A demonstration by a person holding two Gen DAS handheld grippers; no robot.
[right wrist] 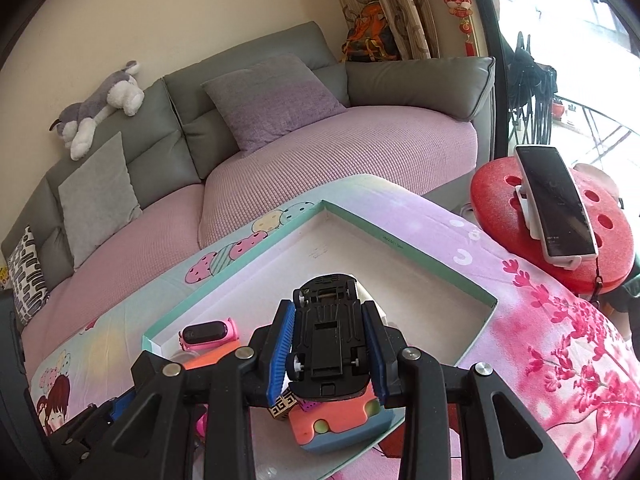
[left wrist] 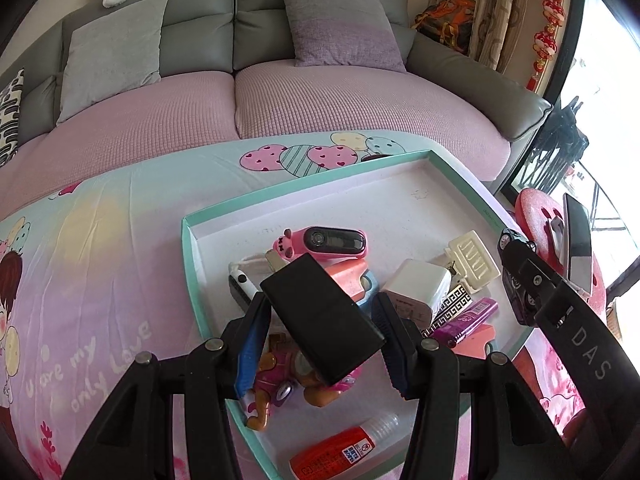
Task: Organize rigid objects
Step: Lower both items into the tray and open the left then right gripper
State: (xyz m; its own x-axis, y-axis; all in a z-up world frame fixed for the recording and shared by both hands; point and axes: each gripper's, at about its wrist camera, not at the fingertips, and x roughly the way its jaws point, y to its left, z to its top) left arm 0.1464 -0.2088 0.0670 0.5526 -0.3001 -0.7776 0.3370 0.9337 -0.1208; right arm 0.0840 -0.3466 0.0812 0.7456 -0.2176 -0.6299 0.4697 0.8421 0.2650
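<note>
My left gripper [left wrist: 324, 320] has its fingers [left wrist: 252, 336] clamped on a black box [left wrist: 324, 312], held tilted above the near left part of the teal-rimmed tray [left wrist: 320, 172]. The tray sits on the surface, which is covered with a pink and mint cartoon cloth [left wrist: 100, 248], and reaches toward its far right corner.

My right gripper [right wrist: 330, 354] has its fingers [right wrist: 282, 356] closed tight on a black toy car [right wrist: 328, 336], belly up with the wheels showing, hovering over the near right part of the tray [right wrist: 400, 248].

Inside the tray, under the box, lie a pink watch [left wrist: 332, 242], a white charger cube [left wrist: 420, 286], a cream hair clip [left wrist: 474, 256], a purple lighter [left wrist: 468, 318], an orange-and-blue sponge block [right wrist: 340, 420] and a pink figure toy [left wrist: 280, 376]. A glue bottle [left wrist: 344, 450] lies by the tray's near edge.

Off the surface's right edge, a phone [right wrist: 556, 208] leans in a white stand on a red stool [right wrist: 500, 184].
</note>
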